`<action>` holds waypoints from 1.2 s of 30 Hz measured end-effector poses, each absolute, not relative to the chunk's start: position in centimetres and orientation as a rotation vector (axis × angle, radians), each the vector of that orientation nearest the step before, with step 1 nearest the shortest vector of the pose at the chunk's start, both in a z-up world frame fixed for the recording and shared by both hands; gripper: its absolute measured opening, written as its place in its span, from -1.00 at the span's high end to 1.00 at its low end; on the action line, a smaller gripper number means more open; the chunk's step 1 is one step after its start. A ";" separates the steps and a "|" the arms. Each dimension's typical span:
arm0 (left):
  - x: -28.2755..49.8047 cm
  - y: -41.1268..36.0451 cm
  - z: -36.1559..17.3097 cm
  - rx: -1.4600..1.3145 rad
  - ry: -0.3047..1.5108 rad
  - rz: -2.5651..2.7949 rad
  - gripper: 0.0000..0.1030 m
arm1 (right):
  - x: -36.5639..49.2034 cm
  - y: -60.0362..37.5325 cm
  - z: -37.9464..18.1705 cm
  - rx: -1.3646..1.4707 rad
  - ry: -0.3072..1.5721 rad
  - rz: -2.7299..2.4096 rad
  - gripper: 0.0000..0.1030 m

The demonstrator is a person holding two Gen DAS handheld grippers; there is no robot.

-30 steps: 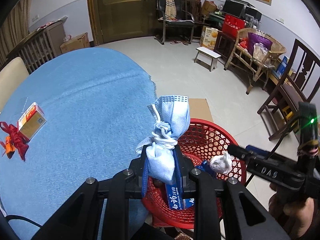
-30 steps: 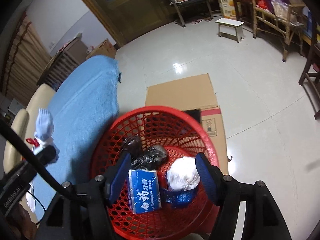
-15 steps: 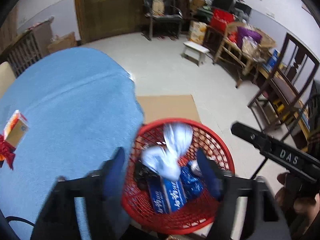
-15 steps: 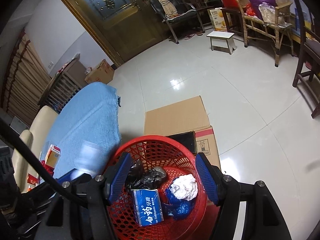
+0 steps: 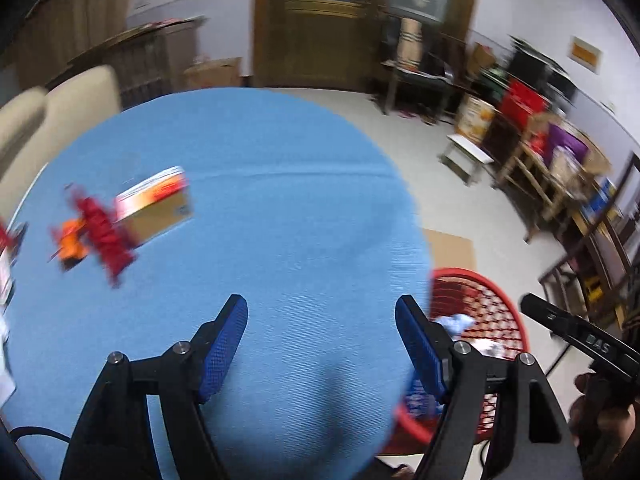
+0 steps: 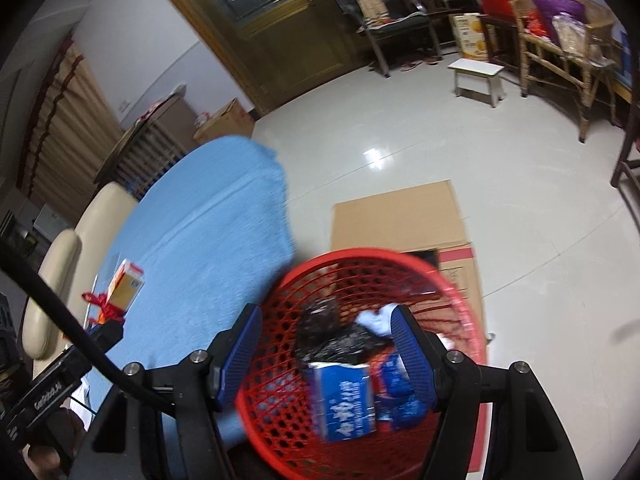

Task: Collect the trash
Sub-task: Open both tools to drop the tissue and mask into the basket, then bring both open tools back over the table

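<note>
Over blue tablecloth (image 5: 288, 208), left gripper (image 5: 322, 344) open, empty, red basket (image 6: 360, 264) on tiled floor (image 6: 520, 184).

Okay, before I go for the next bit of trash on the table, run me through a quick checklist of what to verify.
1. Left hand-held gripper empty, jaws apart: ok.
2. Right hand-held gripper empty: ok.
3. Red basket upright beside the blue table: ok.
4. Trash left on the table: small box and red ribbon scrap: not ok.
5. Path across the cloth to the box clear: ok.
6. Exact edges of the box for a grasp: cannot tell, blurred.
</note>
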State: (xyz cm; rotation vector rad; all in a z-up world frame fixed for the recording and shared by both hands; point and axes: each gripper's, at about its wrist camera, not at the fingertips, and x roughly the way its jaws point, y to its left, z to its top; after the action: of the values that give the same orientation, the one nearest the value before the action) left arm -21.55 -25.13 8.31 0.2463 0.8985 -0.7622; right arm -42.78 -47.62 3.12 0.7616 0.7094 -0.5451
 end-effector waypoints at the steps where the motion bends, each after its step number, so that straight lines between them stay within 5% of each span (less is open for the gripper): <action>1: -20.7 -23.7 8.2 0.225 0.902 -0.732 -0.49 | -42.2 -47.1 3.2 0.750 0.716 -0.533 -0.37; 17: -13.9 -8.1 5.4 0.017 0.942 -0.415 -0.49 | -27.1 -35.4 5.1 0.485 0.842 -0.247 -0.37; 26: -12.3 -5.0 4.6 -0.048 0.956 -0.387 -0.49 | -16.1 -30.5 5.9 0.344 0.834 -0.127 -0.59; 36: -10.8 -4.7 3.9 -0.057 0.973 -0.377 -0.49 | -7.6 -28.7 4.5 0.228 0.880 -0.082 -0.60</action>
State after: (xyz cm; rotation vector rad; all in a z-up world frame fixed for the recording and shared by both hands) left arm -10.78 -4.67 3.92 -0.0565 0.9729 -0.3769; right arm -7.61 -28.73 4.47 0.2279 0.8796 -0.0817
